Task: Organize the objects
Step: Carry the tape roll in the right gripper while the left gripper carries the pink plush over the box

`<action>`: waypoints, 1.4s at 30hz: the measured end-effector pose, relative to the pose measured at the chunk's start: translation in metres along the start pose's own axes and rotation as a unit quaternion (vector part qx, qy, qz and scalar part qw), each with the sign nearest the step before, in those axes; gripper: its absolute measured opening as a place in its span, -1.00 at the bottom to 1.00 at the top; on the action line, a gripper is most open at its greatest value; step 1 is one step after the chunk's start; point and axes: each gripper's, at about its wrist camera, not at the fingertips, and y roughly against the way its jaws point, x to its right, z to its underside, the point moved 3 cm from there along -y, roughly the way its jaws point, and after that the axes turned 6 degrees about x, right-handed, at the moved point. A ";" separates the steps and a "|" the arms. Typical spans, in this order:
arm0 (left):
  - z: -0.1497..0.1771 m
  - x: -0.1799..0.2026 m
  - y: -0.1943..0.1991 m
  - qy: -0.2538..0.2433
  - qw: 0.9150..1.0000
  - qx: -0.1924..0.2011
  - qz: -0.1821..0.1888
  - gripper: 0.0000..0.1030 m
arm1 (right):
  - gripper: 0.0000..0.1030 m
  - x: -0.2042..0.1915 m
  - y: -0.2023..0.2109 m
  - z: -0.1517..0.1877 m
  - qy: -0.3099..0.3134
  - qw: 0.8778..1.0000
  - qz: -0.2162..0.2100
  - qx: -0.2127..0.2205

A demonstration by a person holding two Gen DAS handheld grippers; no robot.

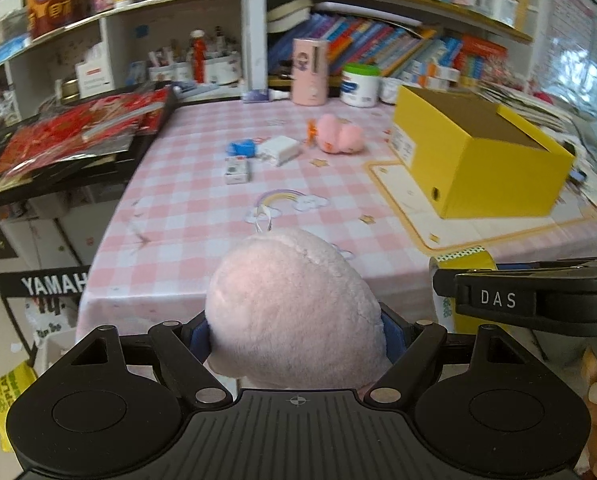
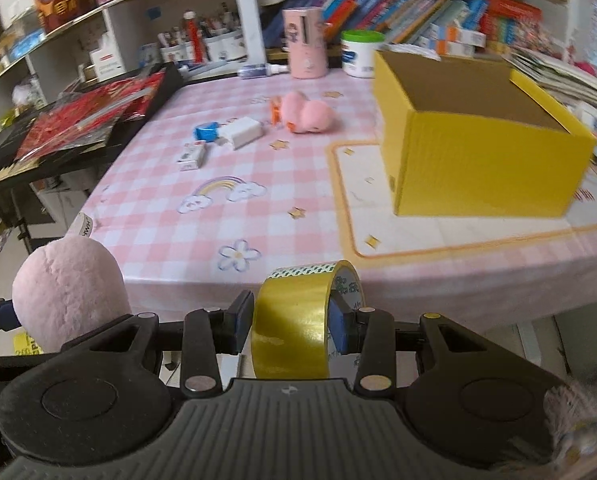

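My left gripper (image 1: 296, 334) is shut on a pale pink plush toy (image 1: 294, 308), held just off the table's near edge; the toy also shows in the right wrist view (image 2: 68, 288). My right gripper (image 2: 294, 326) is shut on a roll of yellow tape (image 2: 298, 316), also near the front edge; the roll shows in the left wrist view (image 1: 458, 264). An open yellow cardboard box (image 2: 478, 148) stands at the right of the pink checked table (image 2: 218, 220). A pink plush (image 2: 306, 114), a white charger (image 2: 242, 132), a blue item (image 2: 206, 131) and a small white box (image 2: 190, 157) lie mid-table.
A pink cylinder (image 2: 304, 42) and a white jar with a green lid (image 2: 360, 54) stand at the table's back edge. Shelves with books and pens rise behind. A keyboard stand with red packets (image 2: 78, 124) sits left of the table.
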 end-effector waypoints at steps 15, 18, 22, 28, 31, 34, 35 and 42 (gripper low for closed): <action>0.004 0.061 -0.006 -0.056 0.995 -0.008 0.079 0.56 | -0.28 0.061 0.028 0.027 -0.067 0.995 0.074 -0.007; 0.003 0.074 -0.009 -0.068 0.993 -0.010 0.093 0.56 | -0.28 0.074 0.032 0.030 -0.079 0.993 0.087 -0.008; -0.001 0.091 -0.016 -0.081 0.991 -0.011 0.110 0.56 | -0.28 0.090 0.037 0.032 -0.094 0.990 0.103 -0.007; -0.007 0.116 -0.022 -0.100 0.985 -0.010 0.137 0.56 | -0.28 0.118 0.042 0.034 -0.121 0.984 0.128 -0.005; -0.012 0.125 -0.024 -0.104 0.984 -0.005 0.142 0.56 | -0.28 0.126 0.043 0.031 -0.126 0.983 0.135 -0.002; -0.015 0.132 -0.029 -0.105 0.984 -0.007 0.146 0.56 | -0.28 0.134 0.042 0.028 -0.128 0.982 0.139 -0.002; -0.016 0.134 -0.031 -0.106 0.983 -0.007 0.147 0.56 | -0.28 0.137 0.041 0.027 -0.129 0.982 0.140 -0.003; -0.029 0.145 -0.040 -0.106 0.983 -0.001 0.149 0.56 | -0.28 0.152 0.036 0.017 -0.129 0.981 0.142 -0.002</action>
